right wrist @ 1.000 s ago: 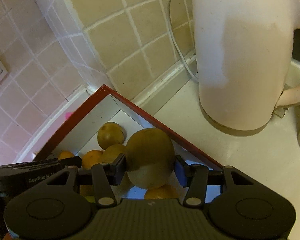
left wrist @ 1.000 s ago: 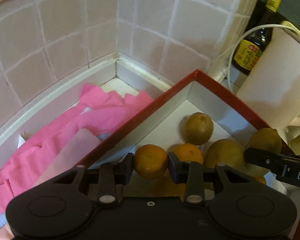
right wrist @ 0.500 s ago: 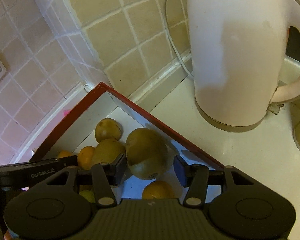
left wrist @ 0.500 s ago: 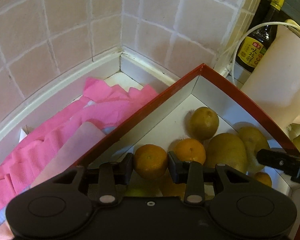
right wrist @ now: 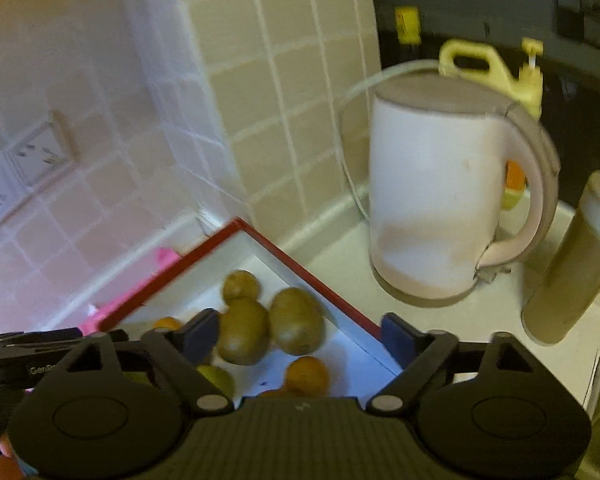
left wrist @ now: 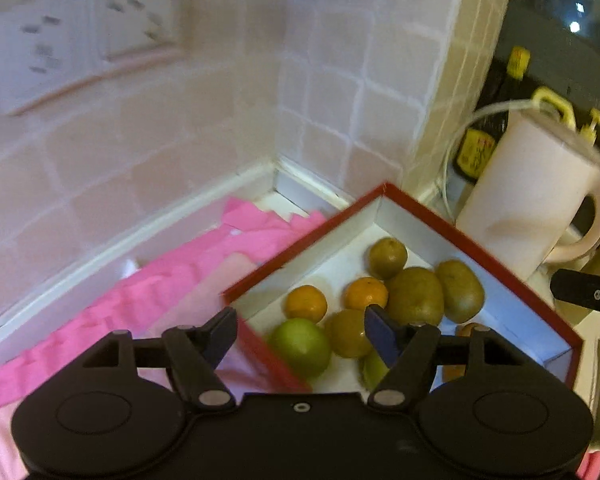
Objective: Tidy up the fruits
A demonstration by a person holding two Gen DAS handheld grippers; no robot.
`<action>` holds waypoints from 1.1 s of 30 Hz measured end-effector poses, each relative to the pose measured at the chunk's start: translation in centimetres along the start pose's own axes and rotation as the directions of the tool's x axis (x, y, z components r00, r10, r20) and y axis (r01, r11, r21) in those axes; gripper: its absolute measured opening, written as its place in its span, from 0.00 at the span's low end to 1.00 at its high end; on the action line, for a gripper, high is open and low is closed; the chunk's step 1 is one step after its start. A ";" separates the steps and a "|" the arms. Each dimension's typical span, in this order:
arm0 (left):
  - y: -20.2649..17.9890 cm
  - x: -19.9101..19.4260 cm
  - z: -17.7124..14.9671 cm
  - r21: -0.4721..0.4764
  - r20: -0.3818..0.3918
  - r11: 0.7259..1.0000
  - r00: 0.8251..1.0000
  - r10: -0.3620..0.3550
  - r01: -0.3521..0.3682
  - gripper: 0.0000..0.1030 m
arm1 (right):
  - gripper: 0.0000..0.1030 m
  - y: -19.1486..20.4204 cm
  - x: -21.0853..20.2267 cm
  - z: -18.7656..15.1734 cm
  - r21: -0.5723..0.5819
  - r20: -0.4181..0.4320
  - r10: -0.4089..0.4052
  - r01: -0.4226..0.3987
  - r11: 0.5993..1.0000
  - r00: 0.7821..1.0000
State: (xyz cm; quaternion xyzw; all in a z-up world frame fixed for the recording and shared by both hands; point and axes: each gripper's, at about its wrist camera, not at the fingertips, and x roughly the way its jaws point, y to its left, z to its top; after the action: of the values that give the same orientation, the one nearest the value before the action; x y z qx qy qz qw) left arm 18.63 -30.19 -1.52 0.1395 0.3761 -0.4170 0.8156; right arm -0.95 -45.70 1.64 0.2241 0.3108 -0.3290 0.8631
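Observation:
A red-rimmed white box (left wrist: pixel 480 248) (right wrist: pixel 260 236) holds fruit: several brown kiwis (left wrist: pixel 414 296) (right wrist: pixel 296 320), small oranges (left wrist: pixel 306 303) (right wrist: pixel 306 376) and a green fruit (left wrist: pixel 300 346). My left gripper (left wrist: pixel 300 334) is open and empty, raised above the box's near left side. My right gripper (right wrist: pixel 294 338) is open and empty above the box's right side. The right gripper's finger shows at the edge of the left wrist view (left wrist: pixel 586 292).
A white electric kettle (right wrist: pixel 440 208) (left wrist: pixel 528 204) stands right of the box, its cord against the tiled wall. Pink cloth (left wrist: pixel 160 280) lies left of the box. A dark sauce bottle (left wrist: pixel 484 136), a yellow jug (right wrist: pixel 496 68) and a tall jar (right wrist: pixel 572 268) stand nearby. Wall sockets (left wrist: pixel 80 44).
Both grippers opened and let go of their fruit: the left's orange and the right's kiwi now lie in the box. Both grippers rose and drew back.

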 end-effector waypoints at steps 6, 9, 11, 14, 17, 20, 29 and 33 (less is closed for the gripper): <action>2.3 -7.8 -1.9 -0.023 0.094 0.996 0.991 0.092 -0.090 0.81 | 0.97 2.2 -3.4 -0.9 -0.003 0.045 0.043 -0.043 0.999 0.998; 3.4 -10.9 -3.2 -0.044 0.110 0.987 0.981 0.158 -0.154 0.81 | 0.97 3.8 -4.4 -1.4 -0.017 0.042 0.064 -0.063 0.998 0.997; 4.3 -12.7 -4.2 -0.058 0.111 0.978 0.972 0.206 -0.201 0.82 | 0.97 5.1 -4.8 -2.0 -0.033 0.044 0.060 -0.058 0.998 0.997; 5.6 -15.1 -5.9 -0.084 0.113 0.966 0.961 0.251 -0.243 0.82 | 0.97 6.9 -5.5 -2.9 -0.071 0.042 0.062 -0.059 0.996 0.997; 7.0 -16.8 -7.7 -0.125 0.103 0.957 0.956 0.274 -0.261 0.83 | 0.97 8.8 -6.2 -3.8 -0.108 0.037 0.076 -0.072 0.992 0.996; 8.4 -17.5 -9.5 -0.160 0.085 0.942 0.947 0.310 -0.294 0.83 | 0.98 10.5 -6.3 -4.7 -0.132 0.026 0.089 -0.085 0.988 0.996; 13.0 -18.9 -15.3 -0.307 -0.028 0.868 0.916 0.401 -0.389 0.83 | 0.98 15.3 -5.3 -7.4 -0.220 -0.048 0.123 -0.131 0.967 0.991; 14.6 -19.2 -17.0 -0.344 -0.064 0.840 0.903 0.425 -0.419 0.83 | 0.98 17.5 -5.1 -8.6 -0.267 -0.064 0.153 -0.164 0.949 0.986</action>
State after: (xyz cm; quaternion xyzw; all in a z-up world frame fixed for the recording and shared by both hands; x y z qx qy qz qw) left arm 14.54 -1.01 -0.32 0.0687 0.3980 -0.1550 0.9016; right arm 5.05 -26.47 2.27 0.1347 0.3522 -0.2080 0.9025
